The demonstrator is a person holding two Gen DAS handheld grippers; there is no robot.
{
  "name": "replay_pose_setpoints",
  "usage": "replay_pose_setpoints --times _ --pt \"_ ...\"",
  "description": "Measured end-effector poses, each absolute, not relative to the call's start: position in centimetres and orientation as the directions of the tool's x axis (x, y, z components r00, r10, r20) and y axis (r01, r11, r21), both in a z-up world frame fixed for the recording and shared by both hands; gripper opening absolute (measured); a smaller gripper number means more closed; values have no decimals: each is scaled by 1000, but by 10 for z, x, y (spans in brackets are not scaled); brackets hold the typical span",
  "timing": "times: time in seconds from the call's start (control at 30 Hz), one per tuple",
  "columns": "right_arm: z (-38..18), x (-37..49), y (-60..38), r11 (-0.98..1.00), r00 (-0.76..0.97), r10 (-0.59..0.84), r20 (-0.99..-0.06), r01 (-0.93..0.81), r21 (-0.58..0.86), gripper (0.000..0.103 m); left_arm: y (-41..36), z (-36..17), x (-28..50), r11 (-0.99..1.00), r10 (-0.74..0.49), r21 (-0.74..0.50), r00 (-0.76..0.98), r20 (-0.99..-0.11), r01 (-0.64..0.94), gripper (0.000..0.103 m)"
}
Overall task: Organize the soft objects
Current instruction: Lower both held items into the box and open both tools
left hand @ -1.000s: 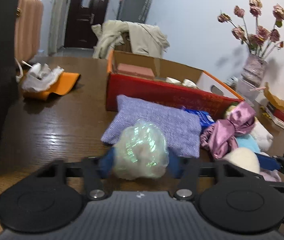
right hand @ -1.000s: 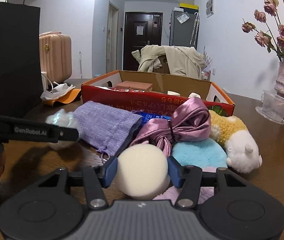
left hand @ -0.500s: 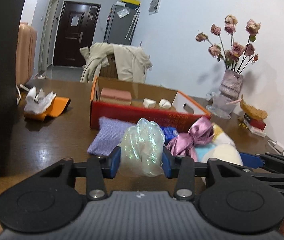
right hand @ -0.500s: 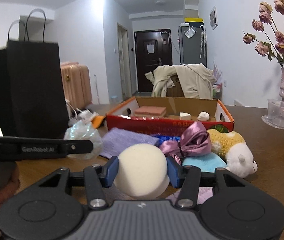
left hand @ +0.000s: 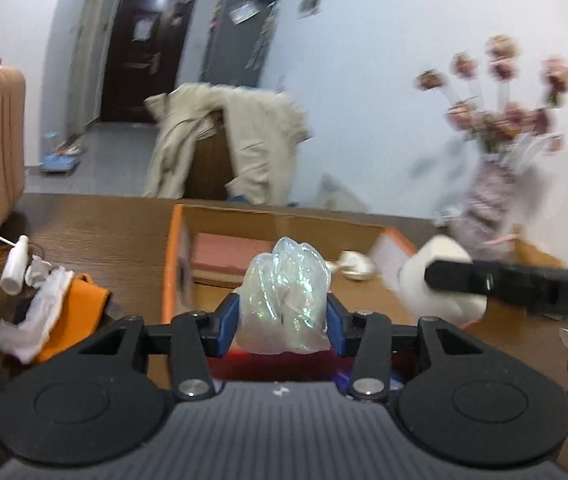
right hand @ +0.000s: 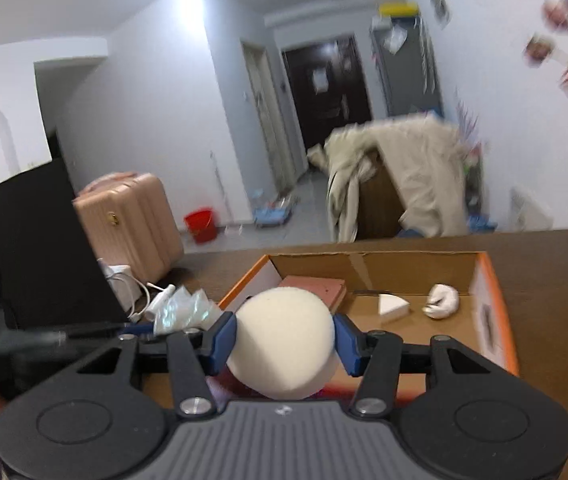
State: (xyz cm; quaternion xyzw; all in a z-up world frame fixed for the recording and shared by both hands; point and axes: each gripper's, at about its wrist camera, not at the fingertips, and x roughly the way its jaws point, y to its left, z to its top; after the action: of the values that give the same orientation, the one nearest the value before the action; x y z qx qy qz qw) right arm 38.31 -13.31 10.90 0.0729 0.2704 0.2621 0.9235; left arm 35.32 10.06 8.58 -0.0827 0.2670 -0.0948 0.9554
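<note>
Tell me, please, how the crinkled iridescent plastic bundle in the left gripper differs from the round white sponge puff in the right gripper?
The crinkled iridescent plastic bundle is translucent and shiny; the round white sponge puff is opaque and matte. The bundle is wrinkled and irregular, the puff smooth and disc-like. The bundle stands taller than wide between its pads; the puff spreads wide. Both are clamped by a gripper, left gripper and right gripper, above the orange cardboard box.

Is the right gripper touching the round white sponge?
Touching. The right wrist view shows the right gripper with both blue pads pressed against the sides of the round white sponge, which is held up off the table.
</note>
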Motion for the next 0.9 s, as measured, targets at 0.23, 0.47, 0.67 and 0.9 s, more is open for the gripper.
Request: replay_pose_setpoints --times 0.23,0.47,0.67,0.9 --pt "54 550 -88 904 560 423 -713 -317 288 52 116 55 415 978 -185 -184 789 -586 93 51" --pt "21 592 -67 922 549 384 -743 -277 271 61 119 47 419 970 -225 -206 807 -546 131 80" --pt "37 579 -73 925 589 378 -714 -280 259 69 119 51 417 963 -239 -233 815 -528 132 82" --pt "93 519 -109 915 633 400 -663 -318 248 72 123 85 389 966 -219 -229 851 -478 120 82"
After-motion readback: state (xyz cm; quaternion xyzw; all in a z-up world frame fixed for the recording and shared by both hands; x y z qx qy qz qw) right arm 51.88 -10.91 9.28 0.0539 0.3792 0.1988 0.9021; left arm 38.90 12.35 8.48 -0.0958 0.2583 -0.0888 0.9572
